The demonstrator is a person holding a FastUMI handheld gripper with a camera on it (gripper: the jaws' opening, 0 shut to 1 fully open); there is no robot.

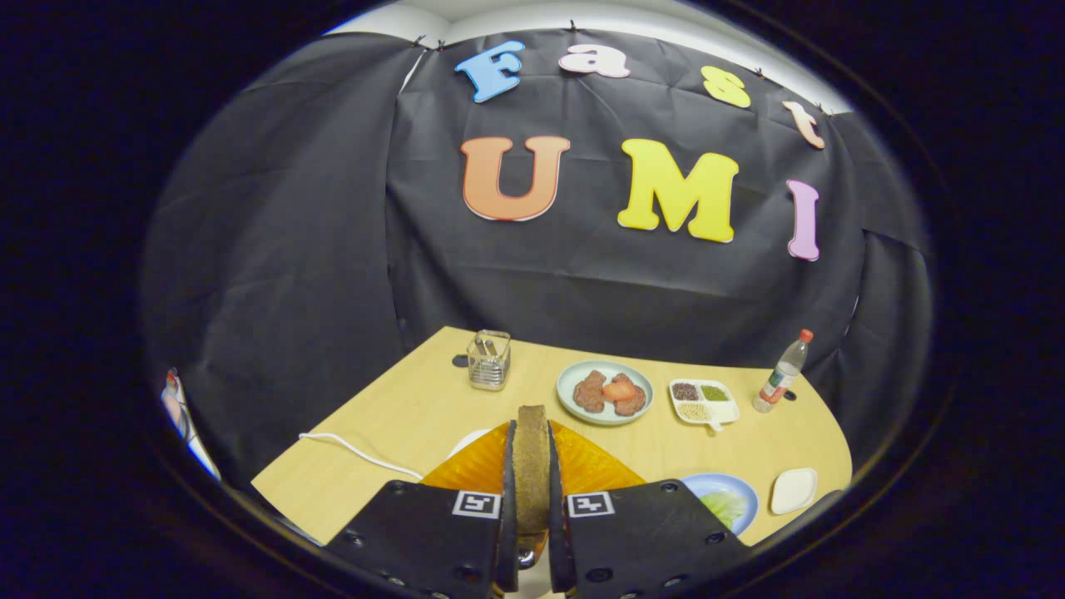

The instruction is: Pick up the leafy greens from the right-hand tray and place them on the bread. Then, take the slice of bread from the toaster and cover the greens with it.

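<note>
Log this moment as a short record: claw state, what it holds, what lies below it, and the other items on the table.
claw: claw shut on the bread slice, both fingers pressing its flat sides
held item: brown bread slice, upright on edge between the fingers
beneath claw: orange tray
beside fingers: blue plate with leafy greens; small white dish
beyond fingers: plate of meat and tomato, sectioned seed dish, bottle, clear holder
surface: wooden table, white cable
</note>
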